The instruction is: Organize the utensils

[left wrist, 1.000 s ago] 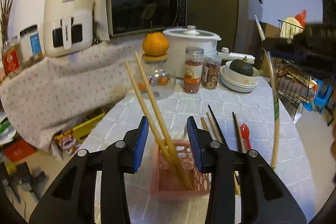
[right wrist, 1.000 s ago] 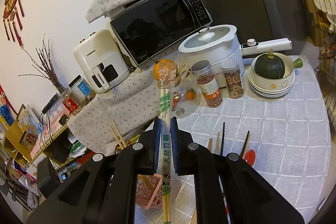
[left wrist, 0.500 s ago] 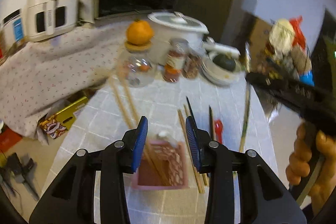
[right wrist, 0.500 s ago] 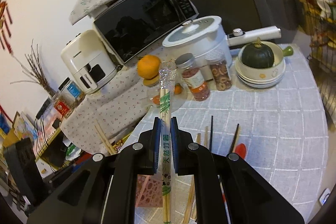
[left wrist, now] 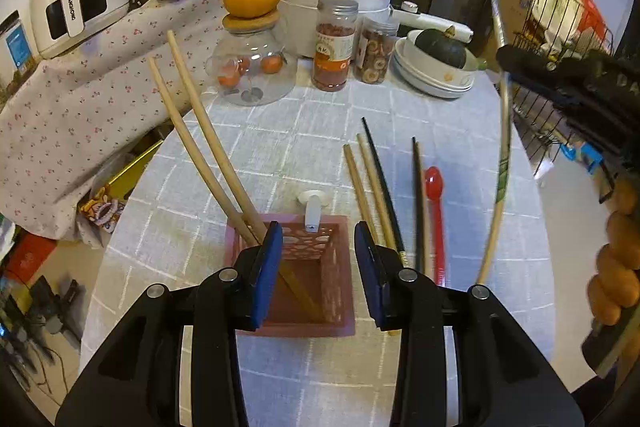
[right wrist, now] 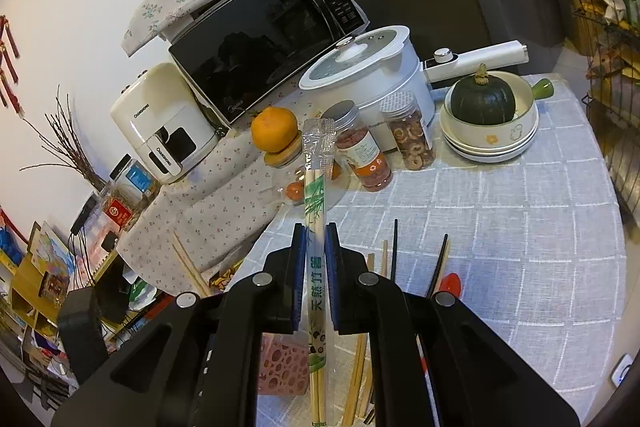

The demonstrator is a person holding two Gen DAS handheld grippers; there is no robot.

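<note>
The right gripper (right wrist: 316,259) clamps wrapped chopsticks (right wrist: 315,223); the left gripper (left wrist: 316,259), jaws apart, hovers above the pink holder (left wrist: 332,291).

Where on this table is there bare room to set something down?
Bare cloth lies between the glass jar and the pink holder, and right of the red spoon toward the table edge. The loose chopsticks beside the holder crowd the middle.

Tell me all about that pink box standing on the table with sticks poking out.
The pink holder is a square, open-topped plastic-looking box, its walls pierced with round holes. It stands upright on the checked tablecloth. Two pale wooden chopsticks lean out of it to the left. The open left gripper hovers above it.
</note>
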